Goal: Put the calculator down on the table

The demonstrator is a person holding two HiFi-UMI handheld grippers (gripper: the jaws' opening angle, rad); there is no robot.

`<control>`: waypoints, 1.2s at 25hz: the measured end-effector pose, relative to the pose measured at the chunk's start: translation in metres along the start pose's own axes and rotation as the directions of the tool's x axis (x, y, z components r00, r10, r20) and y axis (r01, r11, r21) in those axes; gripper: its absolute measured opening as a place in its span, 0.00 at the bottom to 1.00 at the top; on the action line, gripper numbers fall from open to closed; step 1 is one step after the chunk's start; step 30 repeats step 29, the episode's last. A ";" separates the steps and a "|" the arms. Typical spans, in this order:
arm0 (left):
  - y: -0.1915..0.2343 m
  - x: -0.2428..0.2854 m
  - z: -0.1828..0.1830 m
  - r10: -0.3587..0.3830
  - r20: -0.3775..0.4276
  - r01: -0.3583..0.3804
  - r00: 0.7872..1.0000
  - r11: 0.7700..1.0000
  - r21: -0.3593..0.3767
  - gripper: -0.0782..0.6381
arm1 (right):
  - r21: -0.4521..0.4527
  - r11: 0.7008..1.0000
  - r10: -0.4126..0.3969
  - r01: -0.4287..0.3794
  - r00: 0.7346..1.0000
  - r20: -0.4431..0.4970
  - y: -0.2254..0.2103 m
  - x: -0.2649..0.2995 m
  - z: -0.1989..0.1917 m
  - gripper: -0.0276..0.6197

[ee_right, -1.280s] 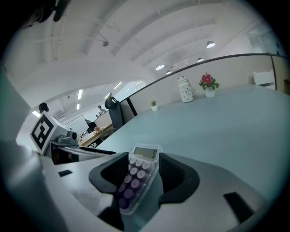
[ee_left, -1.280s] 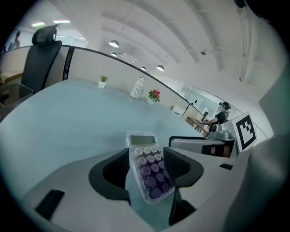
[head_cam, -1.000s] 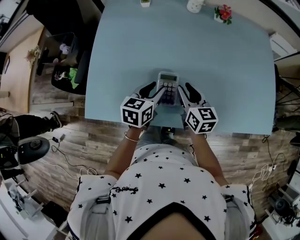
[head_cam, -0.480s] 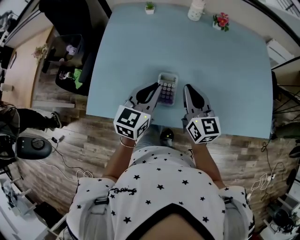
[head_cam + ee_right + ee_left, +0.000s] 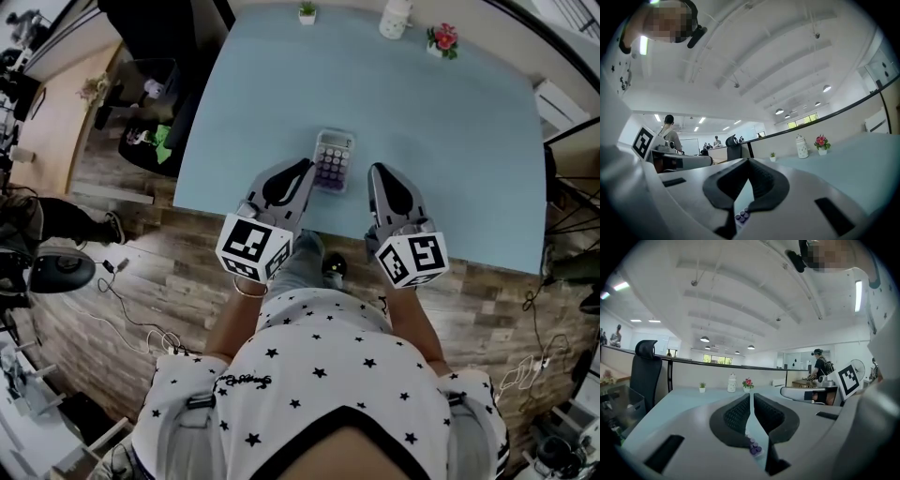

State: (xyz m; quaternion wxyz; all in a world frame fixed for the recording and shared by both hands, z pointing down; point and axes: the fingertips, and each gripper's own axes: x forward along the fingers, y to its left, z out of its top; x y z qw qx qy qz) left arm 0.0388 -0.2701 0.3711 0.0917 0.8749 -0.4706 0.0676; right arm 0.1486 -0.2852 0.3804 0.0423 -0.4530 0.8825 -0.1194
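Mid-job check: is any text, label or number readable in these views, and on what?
No text can be read here.
Calculator: key legends and display too small.
Shirt: a line of script on the chest, too blurred.
Left marker cube and right marker cube: black-and-white square patterns only, no letters.

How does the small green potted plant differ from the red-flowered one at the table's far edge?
The small green potted plant carries only green leaves; the red-flowered potted plant shows red blooms. The green one stands left of the white bottle, the flowered one right of it. The flowered one looks larger. Both sit upright in small white pots.
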 end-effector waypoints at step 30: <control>-0.027 -0.036 0.000 0.041 0.028 -0.042 0.999 0.999 0.006 0.18 | 0.010 0.997 0.080 -0.080 0.997 0.013 0.030 -0.029 0.006 0.04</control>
